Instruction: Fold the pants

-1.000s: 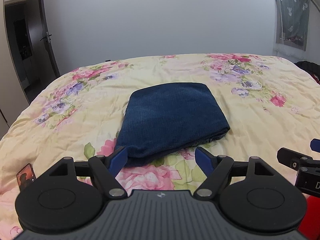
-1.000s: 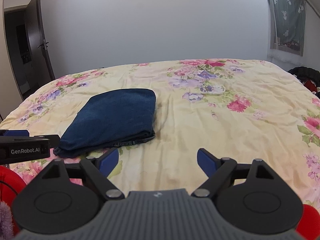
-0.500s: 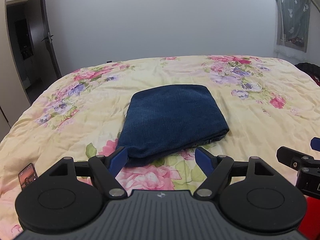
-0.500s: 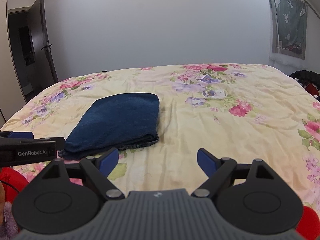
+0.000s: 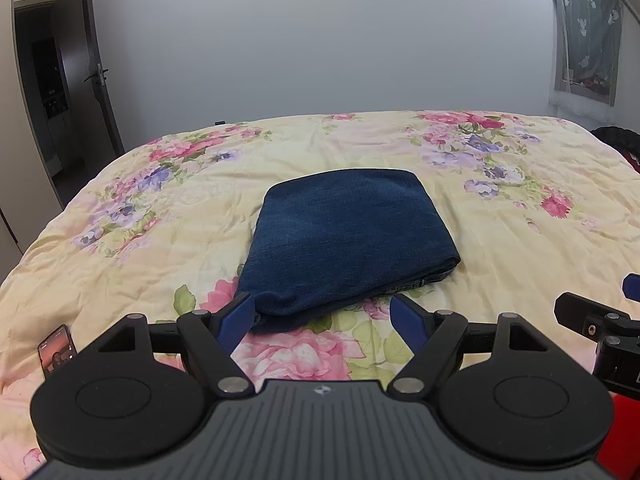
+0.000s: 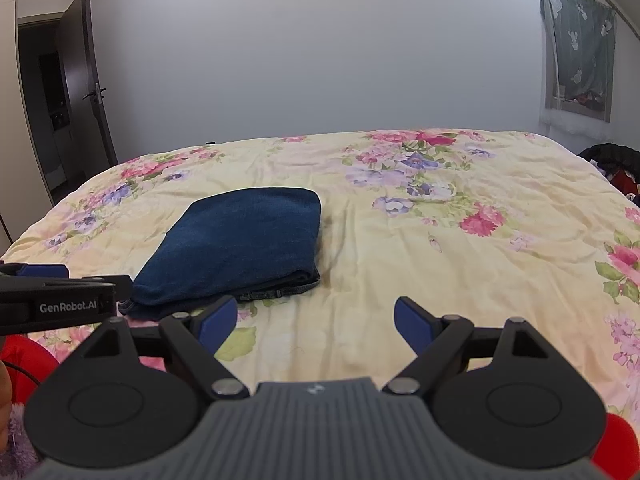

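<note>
The dark blue pants (image 5: 348, 240) lie folded into a compact rectangle on the floral bedspread (image 5: 520, 248). My left gripper (image 5: 324, 318) is open and empty, just short of the pants' near edge. In the right wrist view the pants (image 6: 240, 244) lie left of centre. My right gripper (image 6: 316, 322) is open and empty above the bedspread (image 6: 460, 280), to the right of the pants. The left gripper shows at that view's left edge (image 6: 60, 296).
A phone (image 5: 58, 350) lies on the bed at the near left. An open dark door (image 5: 80, 92) is at the far left. A curtained window (image 5: 586, 40) is at the far right. Dark and red items (image 6: 612, 164) sit at the bed's right edge.
Both grippers have drawn slightly back and up from the pants, which look a little farther away. The pants have not moved. Both grippers stay open.
</note>
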A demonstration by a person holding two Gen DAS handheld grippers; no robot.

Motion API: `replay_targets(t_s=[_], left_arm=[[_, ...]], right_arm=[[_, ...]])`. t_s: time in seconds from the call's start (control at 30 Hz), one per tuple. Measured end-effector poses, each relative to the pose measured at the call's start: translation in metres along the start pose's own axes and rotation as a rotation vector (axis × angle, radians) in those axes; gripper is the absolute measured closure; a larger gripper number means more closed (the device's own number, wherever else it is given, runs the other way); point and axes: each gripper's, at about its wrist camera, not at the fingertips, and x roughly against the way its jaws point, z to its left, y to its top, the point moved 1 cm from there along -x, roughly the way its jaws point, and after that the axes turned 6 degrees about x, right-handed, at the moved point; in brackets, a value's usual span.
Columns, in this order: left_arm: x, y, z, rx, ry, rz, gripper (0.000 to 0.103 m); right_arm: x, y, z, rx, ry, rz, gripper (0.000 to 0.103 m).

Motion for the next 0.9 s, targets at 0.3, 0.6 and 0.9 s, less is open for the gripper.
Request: replay_targets(t_s=[0.3,0.6,0.9], left_arm=[[0.0016,0.0004,0.0007,0.003,0.005,0.001,0.013],[0.0036,0.0002,0.0003,0.006,0.003,-0.001,0.013],[0.0049,0.0008,-0.0004,0.008,0.001,0.000,0.013]], right_arm=[[0.0021,0.0003,-0.0007,0.005,0.004,-0.002,0.021],[0.0037,0.0003,-0.0010,0.003,0.005,-0.005,0.021],[0.0051,0.0004,-0.0021,-0.001,0.000,-0.005,0.021]])
